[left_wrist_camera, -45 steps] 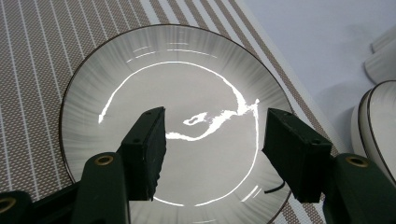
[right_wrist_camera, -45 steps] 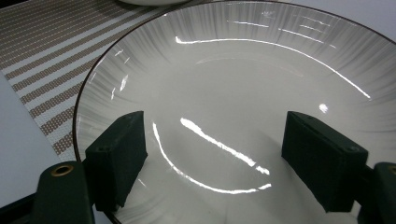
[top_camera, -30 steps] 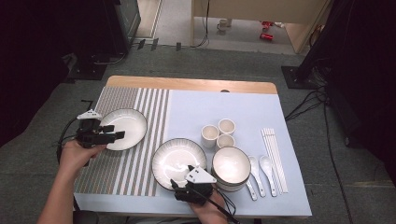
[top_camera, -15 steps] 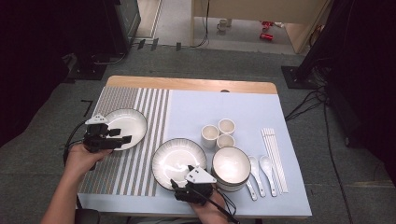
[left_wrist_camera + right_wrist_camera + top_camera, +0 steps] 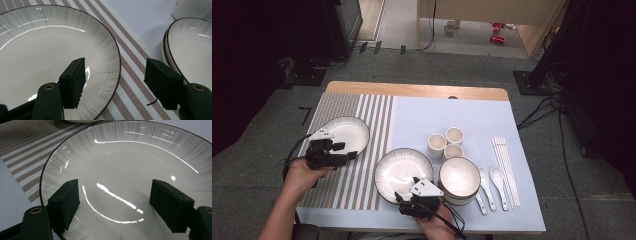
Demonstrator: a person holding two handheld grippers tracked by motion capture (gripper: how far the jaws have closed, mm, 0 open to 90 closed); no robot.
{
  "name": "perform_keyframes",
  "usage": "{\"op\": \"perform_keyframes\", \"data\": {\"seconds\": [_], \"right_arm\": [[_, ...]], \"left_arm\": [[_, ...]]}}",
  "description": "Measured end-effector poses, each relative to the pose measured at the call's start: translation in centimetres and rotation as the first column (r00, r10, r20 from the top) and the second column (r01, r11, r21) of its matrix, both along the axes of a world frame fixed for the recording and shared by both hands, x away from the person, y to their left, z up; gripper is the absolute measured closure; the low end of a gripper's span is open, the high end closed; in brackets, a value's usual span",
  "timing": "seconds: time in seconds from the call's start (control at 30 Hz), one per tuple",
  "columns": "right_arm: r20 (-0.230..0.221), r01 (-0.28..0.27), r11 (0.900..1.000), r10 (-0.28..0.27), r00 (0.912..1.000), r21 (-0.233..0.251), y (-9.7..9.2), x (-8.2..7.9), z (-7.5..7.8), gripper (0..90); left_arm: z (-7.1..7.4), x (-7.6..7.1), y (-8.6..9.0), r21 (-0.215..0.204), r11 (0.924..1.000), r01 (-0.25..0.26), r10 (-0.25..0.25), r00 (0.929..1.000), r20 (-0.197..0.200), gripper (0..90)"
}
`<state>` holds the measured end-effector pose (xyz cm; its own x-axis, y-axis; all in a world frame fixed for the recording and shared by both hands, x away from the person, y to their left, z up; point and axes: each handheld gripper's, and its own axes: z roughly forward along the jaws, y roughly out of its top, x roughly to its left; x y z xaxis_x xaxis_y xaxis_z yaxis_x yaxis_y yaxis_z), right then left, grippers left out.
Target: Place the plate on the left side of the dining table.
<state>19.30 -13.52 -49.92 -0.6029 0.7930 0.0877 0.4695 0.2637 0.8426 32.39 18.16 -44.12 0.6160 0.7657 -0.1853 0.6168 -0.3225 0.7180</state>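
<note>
- My left gripper (image 5: 346, 151) has just been spreading its jaws astride the near rim of the left plate (image 5: 343, 134) (nothing pinched), on the striped mat (image 5: 362, 185).
- My right gripper (image 5: 404, 199) hangs spread over the middle plate (image 5: 404, 167), gripping nothing.

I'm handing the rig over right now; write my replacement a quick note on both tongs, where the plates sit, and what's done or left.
Left tongs: open, jaws just been opening, straddling the near right rim of the left plate on the striped mat; nothing gripped.
Right tongs: open, over the near edge of the middle plate; pads not on it.
Both plates lie flat on the table. The bowl, three cups, spoons and chopsticks sit to the right, untouched.
Done: left plate looks placed and released.
Left: likely the middle plate next, then the rest.
</note>
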Motion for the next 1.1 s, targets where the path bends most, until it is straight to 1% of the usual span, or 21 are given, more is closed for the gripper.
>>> {"op": "perform_keyframes", "data": {"seconds": [0.13, 0.2, 0.27, 0.3, 0.33, 0.43, 0.53, 0.57, 0.6, 0.7, 0.73, 0.77, 0.9, 0.97, 1.03, 1.1], "right_arm": [[-0.001, 0.002, 1.0000, -0.002, 1.0000, 0.000, 0.0, 0.0, 0.0, 24.3], [-0.001, 0.002, 1.0000, -0.002, 1.0000, -0.001, 0.0, 0.0, 0.0, 24.6], [-0.001, 0.002, 1.0000, -0.002, 1.0000, -0.001, 0.0, -0.1, 0.0, 24.9], [0.000, 0.002, 1.0000, -0.002, 1.0000, -0.002, -0.1, -0.1, 0.0, 26.8], [0.005, 0.003, 1.0000, -0.003, 1.0000, -0.006, -0.1, -0.1, 0.0, 27.5], [0.001, 0.003, 1.0000, -0.003, 1.0000, -0.005, -0.1, -0.2, 0.0, 27.9], [0.002, 0.002, 1.0000, -0.002, 1.0000, -0.006, -0.2, -0.2, 0.1, 27.9], [-0.002, 0.002, 1.0000, -0.002, 1.0000, -0.004, -0.2, -0.2, 0.1, 27.8], [-0.002, 0.002, 1.0000, -0.002, 1.0000, -0.004, -0.2, -0.2, 0.1, 27.8], [-0.009, 0.000, 1.0000, 0.000, 1.0000, 0.003, -0.3, -0.2, 0.1, 26.9], [-0.009, 0.000, 1.0000, 0.000, 1.0000, 0.004, -0.3, -0.2, 0.1, 26.9], [-0.010, 0.000, 1.0000, 0.000, 1.0000, 0.004, -0.2, -0.2, 0.1, 26.9], [-0.014, 0.002, 1.0000, -0.002, 0.9999, 0.006, -0.3, -0.1, 0.2, 27.2], [-0.020, 0.002, 1.0000, -0.002, 0.9998, 0.003, -0.3, -0.1, 0.3, 27.6], [-0.020, 0.001, 1.0000, -0.001, 0.9998, 0.002, -0.3, -0.1, 0.3, 27.7], [-0.014, 0.001, 1.0000, -0.001, 0.9999, -0.001, -0.3, -0.2, 0.4, 27.7]], "left_arm": [[-0.1, -0.1, -0.1, 0.000, 1.0000, -0.002, 0.002, 1.0000, 0.002, 32.6], [-0.1, -0.1, -0.3, -0.001, 1.0000, -0.001, 0.001, 1.0000, 0.005, 30.3], [-0.2, -0.2, -0.5, 0.011, 0.9999, 0.000, -0.001, 0.9999, 0.016, 31.6], [-0.3, -0.3, -0.7, 0.017, 0.9998, 0.003, -0.003, 0.9998, 0.018, 31.8], [-0.3, -0.3, -0.8, 0.020, 0.9998, 0.008, -0.008, 0.9998, 0.016, 31.8], [-0.4, -0.4, -1.0, 0.019, 0.9997, 0.015, -0.016, 0.9998, 0.014, 31.5], [-0.4, -0.6, -1.1, 0.016, 0.9998, 0.013, -0.014, 0.9998, 0.012, 30.8], [-0.5, -0.9, -1.1, 0.016, 0.9997, 0.018, -0.018, 0.9998, 0.010, 30.7], [-0.5, -0.9, -1.1, 0.016, 0.9997, 0.018, -0.018, 0.9998, 0.010, 30.7], [-0.7, -1.4, -1.1, 0.018, 0.9994, 0.030, -0.030, 0.9995, 0.010, 30.7], [-0.7, -1.5, -1.2, 0.024, 0.9990, 0.037, -0.037, 0.9993, 0.010, 30.6], [-0.9, -1.8, -1.4, 0.032, 0.9980, 0.054, -0.054, 0.9984, 0.014, 30.3], [-1.1, -2.2, -1.6, 0.035, 0.9968, 0.072, -0.073, 0.9973, 0.010, 29.4], [-1.3, -2.4, -1.7, 0.046, 0.9958, 0.079, -0.080, 0.9966, 0.020, 28.7], [-1.3, -2.4, -1.7, 0.046, 0.9957, 0.081, -0.082, 0.9964, 0.022, 28.6], [-1.4, -2.6, -1.8, 0.041, 0.9945, 0.097, -0.097, 0.9950, 0.021, 28.6]]}}
